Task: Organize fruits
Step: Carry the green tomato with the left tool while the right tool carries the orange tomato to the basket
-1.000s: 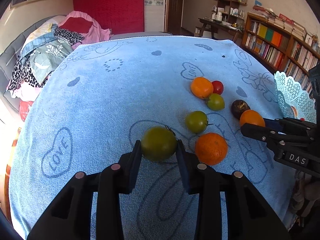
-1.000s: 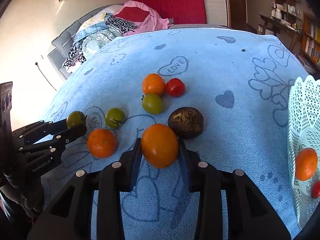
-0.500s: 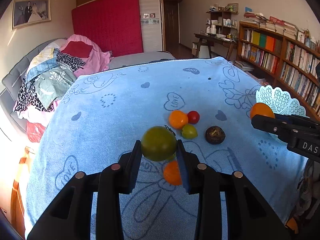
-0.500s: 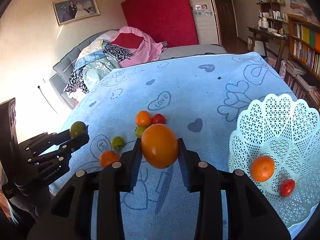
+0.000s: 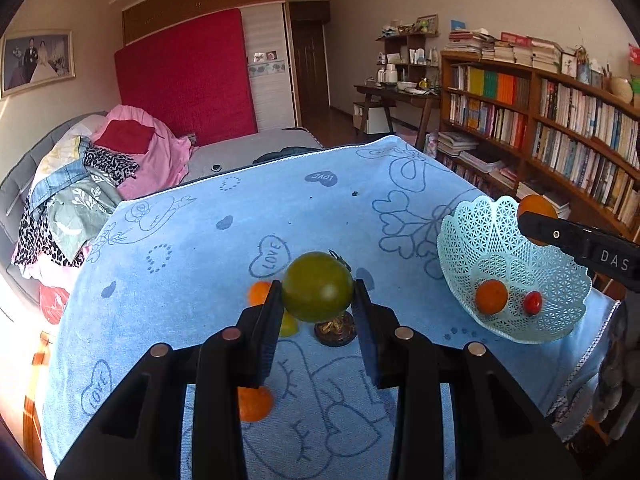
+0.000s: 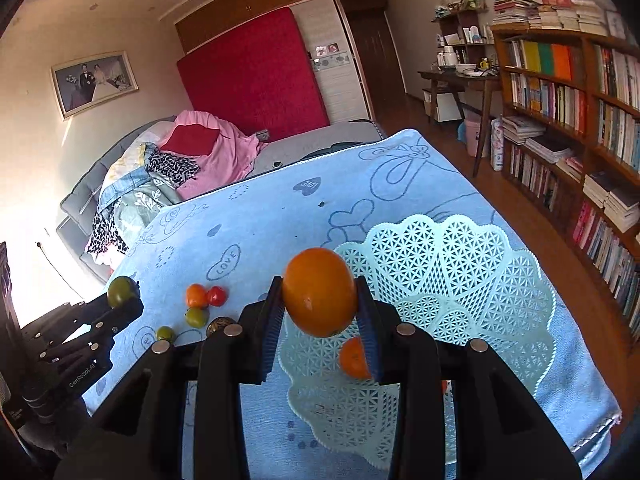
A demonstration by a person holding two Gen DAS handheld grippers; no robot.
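Observation:
My left gripper [image 5: 318, 300] is shut on a green tomato [image 5: 317, 286], held high above the blue towel [image 5: 200, 248]. My right gripper [image 6: 320, 304] is shut on an orange fruit [image 6: 319, 291], held above the near rim of the pale lace basket [image 6: 472, 280]. The basket [image 5: 508, 240] holds an orange [image 5: 491, 297] and a small red tomato [image 5: 532, 302]. The right gripper shows in the left wrist view [image 5: 538, 216] over the basket's far side. The left gripper shows at the left of the right wrist view [image 6: 122, 294].
On the towel lie an orange [image 6: 196, 295], a red tomato [image 6: 217, 296], two small green tomatoes [image 6: 196, 317], a dark brown fruit [image 6: 218, 326] and another orange [image 5: 254, 404]. Bookshelves [image 5: 560, 120] stand right; a sofa with clothes [image 5: 80, 184] stands left.
Both grippers have risen and moved right with their fruit. The right gripper went from the towel's middle to above the basket. Both grips are unchanged.

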